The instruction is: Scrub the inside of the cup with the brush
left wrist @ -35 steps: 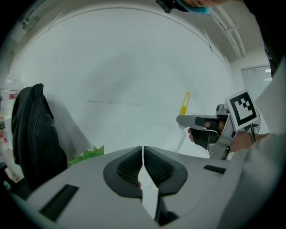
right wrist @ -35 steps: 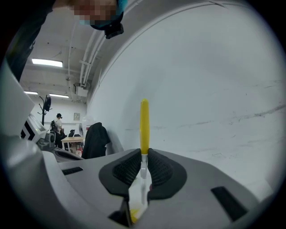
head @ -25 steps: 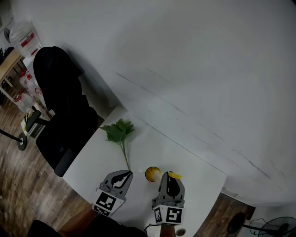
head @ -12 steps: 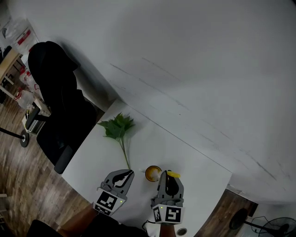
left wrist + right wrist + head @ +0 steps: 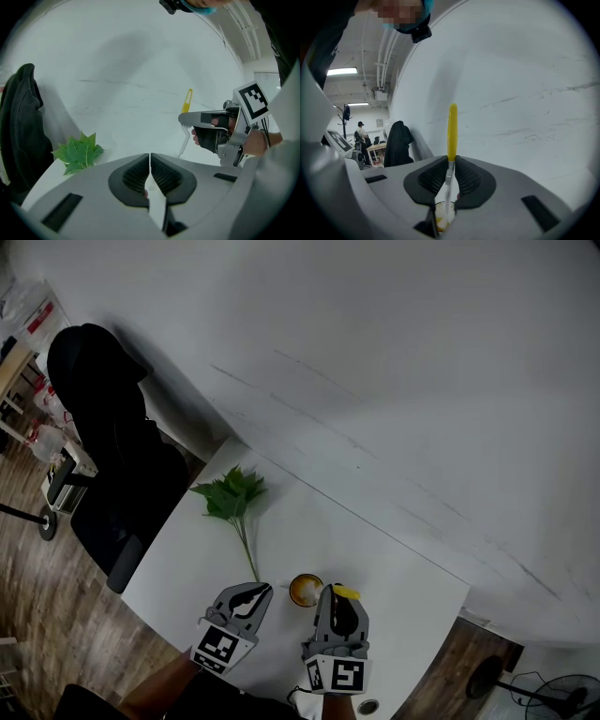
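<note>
A small yellow cup (image 5: 305,590) stands on the white table (image 5: 403,582) between my two grippers. My right gripper (image 5: 336,596) (image 5: 450,161) is shut on the brush. Its yellow handle (image 5: 452,129) (image 5: 187,100) sticks up past the jaws, and its white bristles (image 5: 442,216) reach down into the cup (image 5: 432,224). My left gripper (image 5: 255,593) (image 5: 150,158) is at the cup's left side with its jaws together on a thin white part that seems to be the cup's handle. In the left gripper view the cup's body is hidden behind the jaws.
A green leafy sprig (image 5: 231,499) (image 5: 79,152) lies on the table beyond the left gripper. A chair draped with a black jacket (image 5: 103,418) (image 5: 21,122) stands off the table's left end. A white wall (image 5: 394,381) runs close behind the table. A fan (image 5: 555,692) stands on the floor at the right.
Both grippers stay at the cup with the same holds. The head view has drifted a little, so the table and the sprig sit slightly further left and higher.
</note>
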A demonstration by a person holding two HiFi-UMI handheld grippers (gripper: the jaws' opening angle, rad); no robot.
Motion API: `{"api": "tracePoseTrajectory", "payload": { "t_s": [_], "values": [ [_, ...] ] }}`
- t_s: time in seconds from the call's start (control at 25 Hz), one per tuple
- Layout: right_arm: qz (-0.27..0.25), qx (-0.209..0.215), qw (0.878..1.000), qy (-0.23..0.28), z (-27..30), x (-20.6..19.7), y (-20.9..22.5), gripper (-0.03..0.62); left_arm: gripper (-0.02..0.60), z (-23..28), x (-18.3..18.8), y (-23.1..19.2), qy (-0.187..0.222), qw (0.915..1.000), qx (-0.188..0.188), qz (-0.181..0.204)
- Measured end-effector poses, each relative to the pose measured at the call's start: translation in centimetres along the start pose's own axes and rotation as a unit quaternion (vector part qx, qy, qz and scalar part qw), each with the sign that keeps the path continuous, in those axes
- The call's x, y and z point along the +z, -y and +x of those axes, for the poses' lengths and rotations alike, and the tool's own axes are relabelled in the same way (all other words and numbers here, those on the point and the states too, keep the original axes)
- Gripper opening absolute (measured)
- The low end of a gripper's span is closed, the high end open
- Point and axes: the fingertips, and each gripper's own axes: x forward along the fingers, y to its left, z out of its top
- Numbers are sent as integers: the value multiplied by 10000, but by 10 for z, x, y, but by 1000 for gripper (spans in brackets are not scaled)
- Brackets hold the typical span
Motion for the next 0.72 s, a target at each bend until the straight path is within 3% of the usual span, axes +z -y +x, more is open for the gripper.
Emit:
{"api": "tracePoseTrajectory", "payload": {
  "t_s": [0.72],
  "values": [
    [-135,58,9996,254,-25,31,-24,60,31,-25,10,4,186,9998,56,106]
  ]
}}
